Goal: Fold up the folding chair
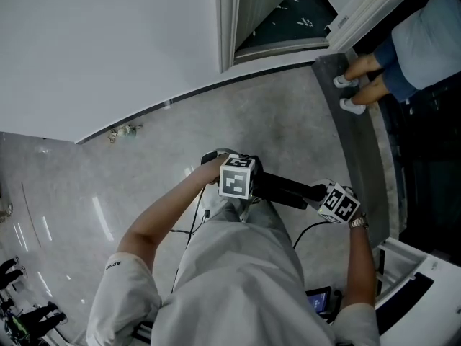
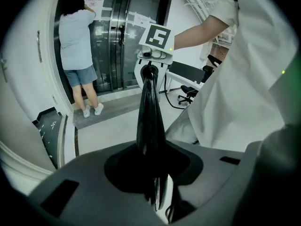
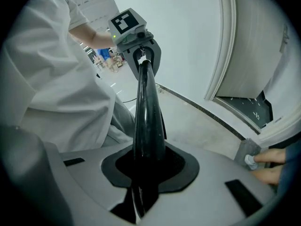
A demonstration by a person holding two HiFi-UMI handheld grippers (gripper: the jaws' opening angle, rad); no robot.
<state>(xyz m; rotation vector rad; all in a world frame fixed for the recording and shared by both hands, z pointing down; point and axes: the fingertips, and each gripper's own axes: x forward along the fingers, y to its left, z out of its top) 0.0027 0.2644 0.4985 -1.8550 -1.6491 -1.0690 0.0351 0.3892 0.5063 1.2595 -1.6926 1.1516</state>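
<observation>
Head view looks down on my 2 bare forearms reaching out in front of my pale shirt. My left hand (image 1: 213, 167) comes in from the lower left with the elbow bent. My right forearm (image 1: 362, 262) runs straight up from the bottom edge, with 1 watch (image 1: 359, 223) at the wrist.

I count 2 grippers, each with 1 marker cube. They face each other along 1 folding chair (image 1: 287, 191), of which only a slim glossy black bar shows, held above the pale floor (image 1: 144, 186). My left gripper (image 1: 259, 183) is clamped narrowly on one end of that bar and my right gripper (image 1: 315, 194) on the other. Each gripper view shows the bar running out from between its own jaws to the opposite gripper.

1 other person (image 1: 425, 38) stands at the upper right in 2 white shoes (image 1: 351, 106). Only the left gripper view shows that person facing glass doors (image 2: 120, 36), plus 1 black office chair (image 2: 188, 86). The right gripper view looks past the bar to a white door frame (image 3: 225, 55).
</observation>
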